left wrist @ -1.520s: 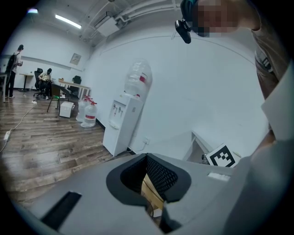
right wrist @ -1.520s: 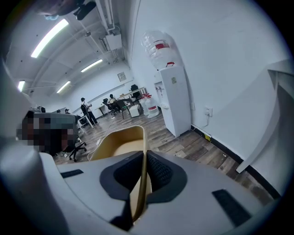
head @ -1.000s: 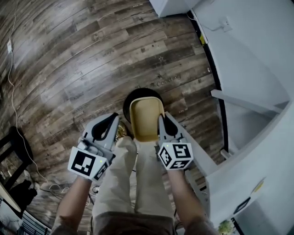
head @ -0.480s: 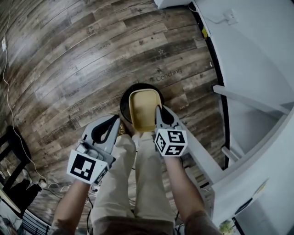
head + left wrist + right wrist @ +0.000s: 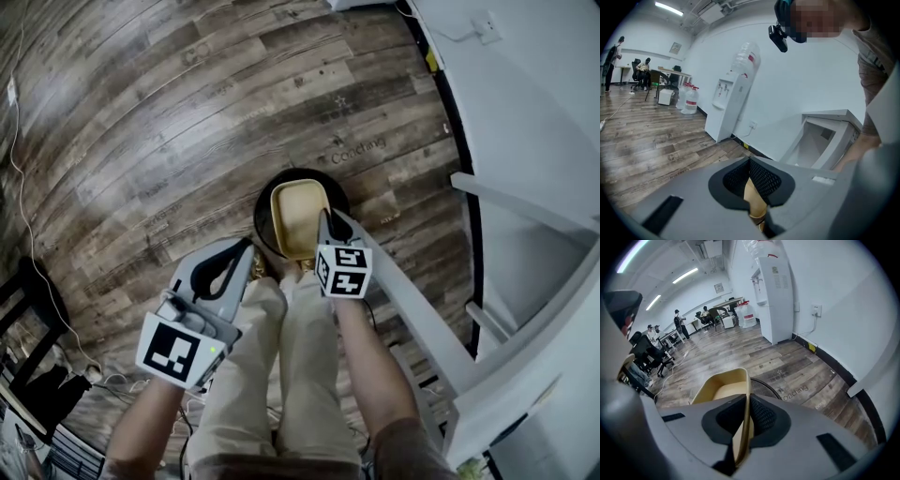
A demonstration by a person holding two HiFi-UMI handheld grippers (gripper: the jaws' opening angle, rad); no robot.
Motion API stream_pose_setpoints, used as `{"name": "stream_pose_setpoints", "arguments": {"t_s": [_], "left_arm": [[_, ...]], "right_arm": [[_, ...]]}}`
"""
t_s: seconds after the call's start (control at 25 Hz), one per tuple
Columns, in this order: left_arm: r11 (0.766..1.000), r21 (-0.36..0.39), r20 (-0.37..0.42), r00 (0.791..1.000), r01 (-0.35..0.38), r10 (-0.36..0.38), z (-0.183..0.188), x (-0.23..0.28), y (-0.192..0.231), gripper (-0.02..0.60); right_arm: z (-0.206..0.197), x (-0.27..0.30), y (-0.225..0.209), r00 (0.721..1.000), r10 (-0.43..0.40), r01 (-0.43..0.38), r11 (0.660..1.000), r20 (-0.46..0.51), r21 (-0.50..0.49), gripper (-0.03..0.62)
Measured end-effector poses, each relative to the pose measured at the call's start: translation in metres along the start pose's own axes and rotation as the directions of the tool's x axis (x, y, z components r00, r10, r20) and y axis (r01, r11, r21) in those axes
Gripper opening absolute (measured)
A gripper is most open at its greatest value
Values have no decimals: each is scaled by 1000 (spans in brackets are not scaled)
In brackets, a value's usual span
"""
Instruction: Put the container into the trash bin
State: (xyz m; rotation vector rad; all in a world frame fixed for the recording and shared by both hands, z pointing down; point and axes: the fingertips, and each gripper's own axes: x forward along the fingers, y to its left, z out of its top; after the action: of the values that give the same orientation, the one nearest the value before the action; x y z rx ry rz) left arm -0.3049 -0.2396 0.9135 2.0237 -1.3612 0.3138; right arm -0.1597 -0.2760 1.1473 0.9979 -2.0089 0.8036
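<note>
A tan rectangular container [image 5: 298, 214] hangs over the mouth of a round black trash bin [image 5: 265, 208] on the wood floor. My right gripper [image 5: 323, 221] is shut on the container's right wall. In the right gripper view that wall stands edge-on between the pads [image 5: 759, 416], the container [image 5: 719, 385] stretches ahead, and the bin's dark rim [image 5: 765, 386] shows just beyond it. My left gripper [image 5: 249, 251] hangs left of the bin beside the person's leg. Its pads [image 5: 761, 180] meet with nothing held, and only trouser cloth shows behind them.
The person's legs [image 5: 281, 356] stand right behind the bin. White furniture and a wall [image 5: 525, 187] close off the right side. A water dispenser [image 5: 731, 96] and water bottles [image 5: 689, 99] stand along the wall. A cable [image 5: 28, 216] runs on the floor at left.
The right gripper has sunk with the container, which now looks smaller and sits lower over the bin's mouth. The left gripper has dropped a little.
</note>
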Motion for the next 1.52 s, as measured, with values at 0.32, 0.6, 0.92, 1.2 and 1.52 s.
{"name": "stream_pose_setpoints", "arguments": {"t_s": [0.32, 0.6, 0.92, 1.2, 1.52], "left_arm": [[999, -30, -51, 998, -23, 21, -34, -3, 8, 3], [999, -48, -74, 997, -15, 11, -48, -1, -1, 3], [998, -64, -81, 997, -12, 7, -54, 8, -9, 3], [997, -76, -81, 997, -25, 18, -55, 7, -8, 3], [997, -73, -9, 999, -31, 30, -10, -19, -26, 3]], "right_arm": [[-38, 47, 3, 993, -18, 13, 999, -113, -49, 26], [-52, 62, 11, 984, -16, -5, 993, -177, -120, 40], [-48, 65, 17, 984, 34, -59, 988, -173, -140, 108], [-26, 49, 19, 991, 78, -90, 990, -105, -112, 185], [43, -24, 37, 994, 108, -106, 992, 26, -72, 187]]}}
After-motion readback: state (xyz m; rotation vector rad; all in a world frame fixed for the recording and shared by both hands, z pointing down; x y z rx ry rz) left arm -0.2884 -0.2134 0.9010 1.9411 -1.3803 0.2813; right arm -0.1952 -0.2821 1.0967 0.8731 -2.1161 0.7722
